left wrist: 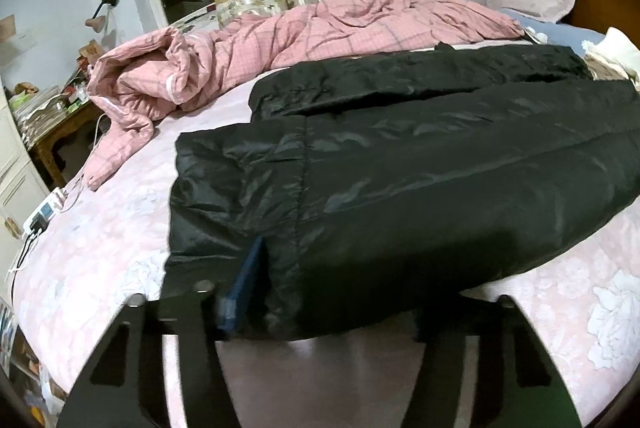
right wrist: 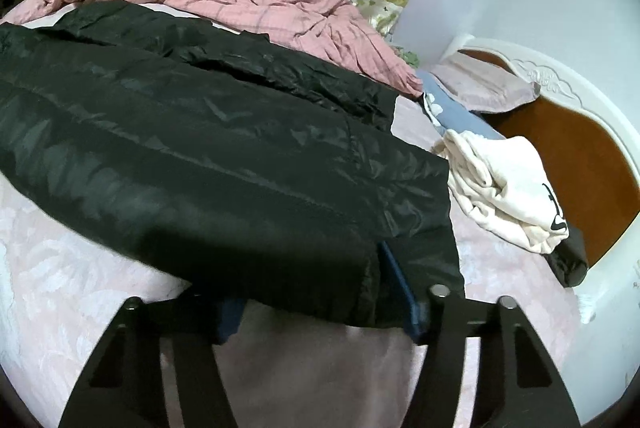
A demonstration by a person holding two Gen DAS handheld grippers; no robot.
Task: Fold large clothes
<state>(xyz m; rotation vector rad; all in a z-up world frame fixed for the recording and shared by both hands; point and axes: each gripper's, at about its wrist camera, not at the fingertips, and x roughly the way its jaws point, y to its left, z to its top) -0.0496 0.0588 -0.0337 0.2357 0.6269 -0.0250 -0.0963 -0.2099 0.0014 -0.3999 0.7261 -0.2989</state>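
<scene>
The left gripper (left wrist: 320, 308) has its fingers spread wide, with the near hem of a black puffer coat (left wrist: 400, 164) bunched between them. Its blue pad (left wrist: 244, 288) presses the fabric on one side, but the opposite finger is hidden, so a firm pinch cannot be confirmed. The right gripper (right wrist: 320, 304) stands equally wide, the coat (right wrist: 208, 148) draped across its gap and a blue pad (right wrist: 400, 288) against the cloth near the coat's right corner.

The likely trouble is slippage: the shell looks glossy and padded, so a loose hold could let the hem slide out when lifted, or one corner could drop and skew the fold. Both grippers sit at the coat's near edge. The coat stretches away from them across the bed (left wrist: 100, 236), its far side just beside a rumpled pink quilt (left wrist: 320, 28). A white garment (right wrist: 508, 184) lies just right of the coat and could snag.
</scene>
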